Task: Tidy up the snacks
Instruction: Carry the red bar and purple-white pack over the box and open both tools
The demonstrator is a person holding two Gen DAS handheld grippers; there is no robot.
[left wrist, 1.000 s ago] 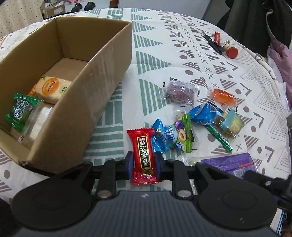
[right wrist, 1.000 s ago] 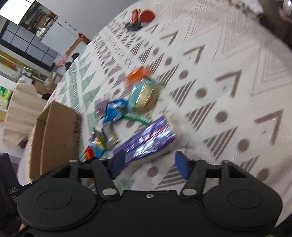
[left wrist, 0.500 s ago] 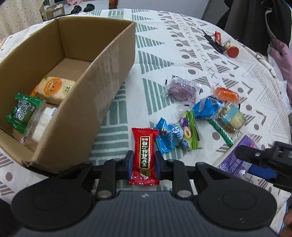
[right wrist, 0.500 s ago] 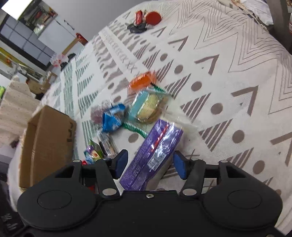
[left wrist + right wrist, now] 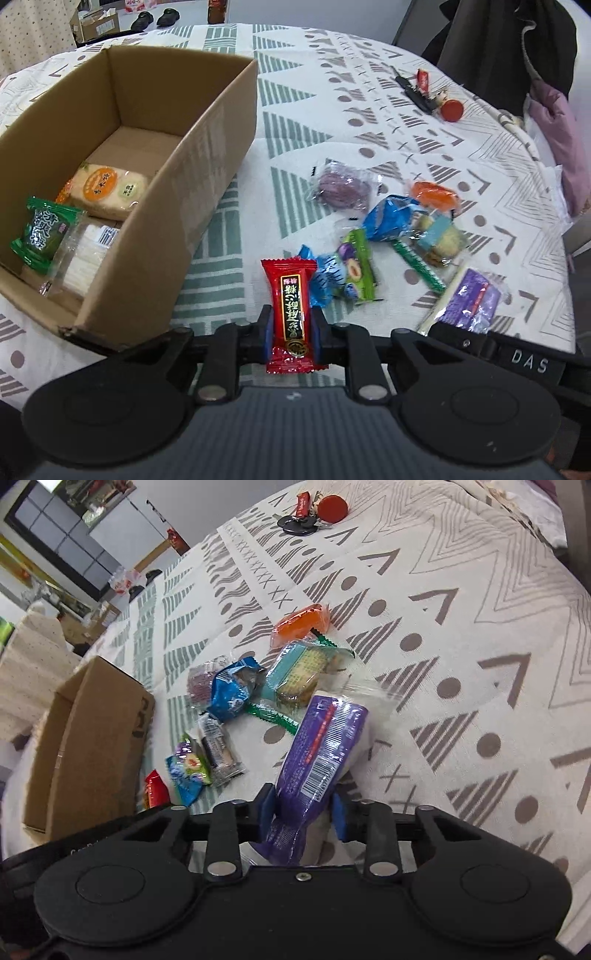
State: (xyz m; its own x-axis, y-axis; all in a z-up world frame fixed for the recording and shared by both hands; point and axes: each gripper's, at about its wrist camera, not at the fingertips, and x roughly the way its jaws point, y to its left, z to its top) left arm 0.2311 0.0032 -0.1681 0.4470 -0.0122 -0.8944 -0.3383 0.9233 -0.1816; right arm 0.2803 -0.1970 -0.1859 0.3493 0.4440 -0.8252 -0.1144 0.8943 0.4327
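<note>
Far left: open brown cardboard box [image 5: 207,173] on the patterned tablecloth [image 5: 303,122], w/ three packets already inside at its near end: green wrapped snack [image 5: 44,232], clear pack of white wafers [image 5: 83,258], pale rice-cracker pack w/ orange label [image 5: 107,190]. Far end of the box floor is bare.

Left gripper [image 5: 291,332]: jaws clamped on the red candy wrapper w/ black-and-gold label [image 5: 291,306], held upright, just right of the box's near corner. Next step, by my read, is carrying it left over the tall side wall; lift enough to clear the rim, release over the bare far end so it doesn't pile on the others.

Centre: loose heap on the cloth, incl. blue-and-green fruit candy packets [image 5: 340,277], crumpled blue foil bag [image 5: 391,221], purple round cake in clear wrap [image 5: 341,184], orange jelly pack [image 5: 434,192], teal-label sandwich biscuit pack [image 5: 437,236], green stick wrapper [image 5: 417,266]. All well apart from the box.

Right gripper [image 5: 303,808]: jaws closed on the long purple biscuit pack w/ barcode [image 5: 317,753], gripped near its lower end, top tilting free. It's long and floppy, so could swing; keep it level.

In the way: both grippers sit close together, so go one at a time. Keys w/ red tag [image 5: 310,517] far back, no obstacle.
</note>
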